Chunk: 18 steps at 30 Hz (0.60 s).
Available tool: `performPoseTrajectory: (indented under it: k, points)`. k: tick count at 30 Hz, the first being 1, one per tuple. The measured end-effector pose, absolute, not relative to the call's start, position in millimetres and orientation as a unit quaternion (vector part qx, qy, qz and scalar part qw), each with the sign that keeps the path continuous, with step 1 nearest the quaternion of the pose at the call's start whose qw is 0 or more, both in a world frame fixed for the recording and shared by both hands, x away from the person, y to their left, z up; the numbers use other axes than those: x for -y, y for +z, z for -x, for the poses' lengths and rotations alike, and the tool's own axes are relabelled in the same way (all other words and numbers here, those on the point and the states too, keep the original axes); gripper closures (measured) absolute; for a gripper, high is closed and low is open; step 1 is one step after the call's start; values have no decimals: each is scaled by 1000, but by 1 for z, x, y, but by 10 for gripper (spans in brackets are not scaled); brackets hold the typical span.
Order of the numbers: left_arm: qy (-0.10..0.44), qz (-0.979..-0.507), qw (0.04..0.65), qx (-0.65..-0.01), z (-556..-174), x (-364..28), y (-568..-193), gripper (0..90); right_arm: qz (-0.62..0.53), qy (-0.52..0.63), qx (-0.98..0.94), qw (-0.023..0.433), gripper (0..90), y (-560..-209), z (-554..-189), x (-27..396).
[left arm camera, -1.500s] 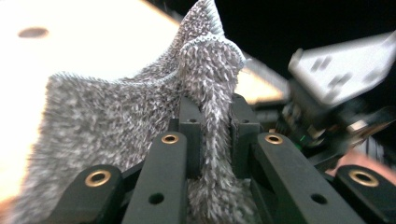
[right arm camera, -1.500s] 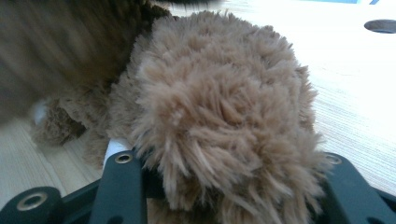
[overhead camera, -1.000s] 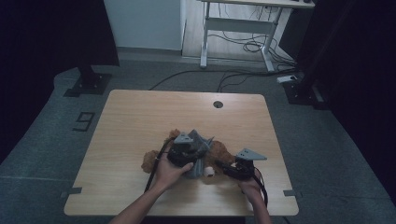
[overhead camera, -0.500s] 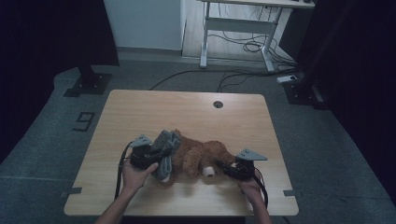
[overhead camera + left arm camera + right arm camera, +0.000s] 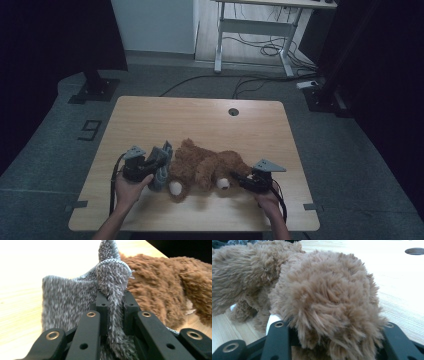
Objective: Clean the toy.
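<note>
A brown teddy bear (image 5: 205, 167) lies on its side near the front of the wooden table (image 5: 200, 120). A grey fuzzy cloth (image 5: 162, 165) hangs bunched at the bear's left end. My left gripper (image 5: 156, 167) is shut on it. In the left gripper view the cloth (image 5: 67, 300) is pinched between the black jaws of the left gripper (image 5: 115, 298), with the bear (image 5: 160, 285) just behind. My right gripper (image 5: 239, 180) is shut on one of the bear's limbs at its right end. In the right gripper view that furry limb (image 5: 324, 297) bulges between the jaws of the right gripper (image 5: 332, 335).
A round cable hole (image 5: 233, 111) sits in the table's far edge, also seen as the hole (image 5: 414, 250). Beyond the table stand a desk frame (image 5: 250, 30) with floor cables and a dark stand base (image 5: 92, 87) at the left.
My left gripper has moved left along the table with the grey cloth, drawing it from over the bear's middle to its left end. The right gripper has kept still on the bear.
</note>
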<state>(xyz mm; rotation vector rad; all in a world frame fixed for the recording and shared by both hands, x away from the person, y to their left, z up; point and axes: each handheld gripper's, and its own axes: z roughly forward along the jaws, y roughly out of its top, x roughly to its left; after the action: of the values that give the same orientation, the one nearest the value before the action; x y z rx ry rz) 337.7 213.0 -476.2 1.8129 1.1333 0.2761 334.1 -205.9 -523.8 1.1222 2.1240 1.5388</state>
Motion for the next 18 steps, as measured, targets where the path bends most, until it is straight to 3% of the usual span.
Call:
performPoseTrajectory:
  k: [8, 16, 18]
  points:
    - [106, -734, 499, -447, -343, -200, -445, 795, -392, 533, -736, 143, 508, -524, -334, 206]
    - [89, -775, 506, -368, -355, -108, -410, 796, -391, 537, -734, 142, 508, -525, -334, 207]
    - [84, -793, 500, -338, -355, -69, -403, 795, -391, 537, -734, 142, 508, -525, -334, 207]
